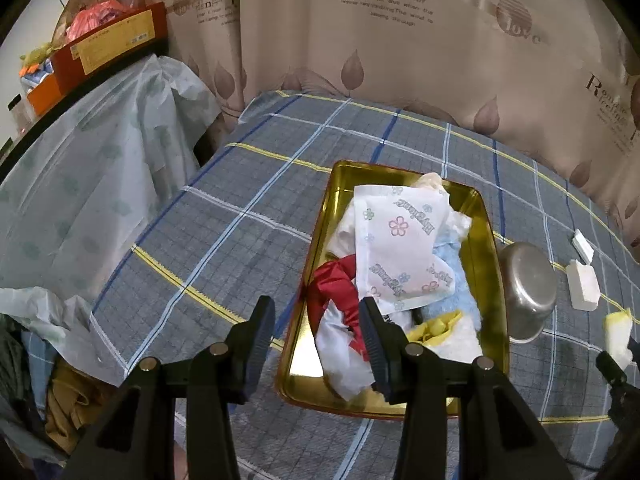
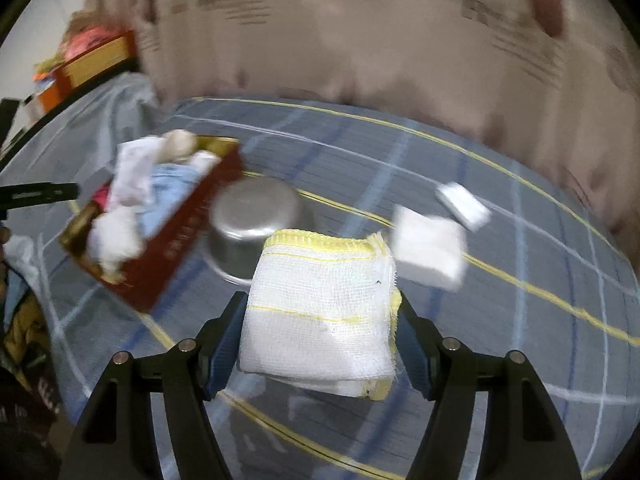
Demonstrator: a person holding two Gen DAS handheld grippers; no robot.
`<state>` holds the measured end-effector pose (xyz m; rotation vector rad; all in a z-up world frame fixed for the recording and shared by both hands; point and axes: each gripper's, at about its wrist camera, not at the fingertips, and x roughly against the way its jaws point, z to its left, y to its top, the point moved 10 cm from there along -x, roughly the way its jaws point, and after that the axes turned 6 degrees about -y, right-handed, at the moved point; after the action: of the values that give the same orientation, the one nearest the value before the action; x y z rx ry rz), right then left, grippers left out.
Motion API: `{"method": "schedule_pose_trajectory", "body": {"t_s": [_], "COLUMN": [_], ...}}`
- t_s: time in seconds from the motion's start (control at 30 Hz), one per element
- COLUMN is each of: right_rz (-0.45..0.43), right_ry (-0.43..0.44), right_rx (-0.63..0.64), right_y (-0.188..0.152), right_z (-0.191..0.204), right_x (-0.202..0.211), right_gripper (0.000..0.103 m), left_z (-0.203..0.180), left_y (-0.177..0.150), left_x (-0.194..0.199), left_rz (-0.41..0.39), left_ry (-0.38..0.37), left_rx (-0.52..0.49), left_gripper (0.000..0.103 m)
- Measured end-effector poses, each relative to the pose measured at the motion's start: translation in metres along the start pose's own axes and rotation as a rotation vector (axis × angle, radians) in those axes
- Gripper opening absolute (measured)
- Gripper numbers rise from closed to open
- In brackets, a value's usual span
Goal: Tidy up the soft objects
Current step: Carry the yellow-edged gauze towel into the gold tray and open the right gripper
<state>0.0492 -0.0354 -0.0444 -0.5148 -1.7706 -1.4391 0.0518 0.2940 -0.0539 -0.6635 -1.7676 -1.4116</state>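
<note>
Looking along the left gripper (image 1: 316,326), its two black fingers stand apart with nothing between them, released, hanging above the near left rim of the gold tin tray (image 1: 486,236). That tray sits on a grey plaid bedsheet (image 1: 224,216) and is heaped with soft things: a white flower-printed wrapper (image 1: 400,240) on top, a red cloth (image 1: 334,284) at its near left side, a crumpled white plastic bag (image 1: 340,356) nearer still, a pale blue fluffy towel (image 1: 452,280) to the wrapper's right, and a yellow piece (image 1: 438,326) at the towel's near end. Just beside the tray's right wall lies an upturned steel bowl (image 1: 528,288). Beyond the bowl, farther from the tray, lie a white foam block (image 1: 582,286) and a small white packet (image 1: 583,245). A beige leaf-print curtain (image 1: 400,60) hangs behind the tray.

From the right wrist view, which is blurred, the right gripper (image 2: 320,332) is clenched on a folded white gauze cloth with yellow edging (image 2: 320,308); both pads press its sides and it is lifted off the sheet. The tray, here showing its red outer wall (image 2: 180,240), lies to the left of the cloth, with the steel bowl between them, touching the tray's wall. The foam block and the packet lie on the far side of the cloth from the tray, well apart from it.
</note>
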Motion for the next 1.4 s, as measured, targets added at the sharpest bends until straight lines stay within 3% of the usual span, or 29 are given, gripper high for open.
{"method": "schedule_pose_trajectory", "body": {"t_s": [0.23, 0.37, 0.53, 0.67, 1.1, 1.4], "right_rz": [-0.032, -0.038, -0.042, -0.031, 0.017, 0.012], "right_ry": [0.081, 0.12, 0.162, 0.185, 0.18, 0.144], "right_rx": [0.109, 0.151, 0.205, 0.223, 0.26, 0.241], "right_y": [0.034, 0.062, 0.076, 0.084, 0.092, 0.111], "right_z": [0.079, 0.13, 0.173, 0.198, 0.241, 0.252], "right_x": [-0.001, -0.027, -0.034, -0.048, -0.086, -0.114], "right_gripper": [0.066, 0.066, 0.066, 0.066, 0.066, 0.066], "left_z": [0.011, 0.02, 0.033, 0.041, 0.09, 0.101], "left_y": [0.001, 0.0, 0.002, 0.005, 0.014, 0.014], "left_x": [0.005, 0.006, 0.01, 0.016, 0.026, 0.026], "left_rz": [-0.013, -0.008, -0.017, -0.024, -0.026, -0.017], "left_ry": [0.046, 0.073, 0.124, 0.109, 0.168, 0.154], "left_rx": [0.009, 0.024, 0.028, 0.05, 0.133, 0.166], "left_gripper": [0.044, 0.044, 0.044, 0.044, 0.044, 0.044]}}
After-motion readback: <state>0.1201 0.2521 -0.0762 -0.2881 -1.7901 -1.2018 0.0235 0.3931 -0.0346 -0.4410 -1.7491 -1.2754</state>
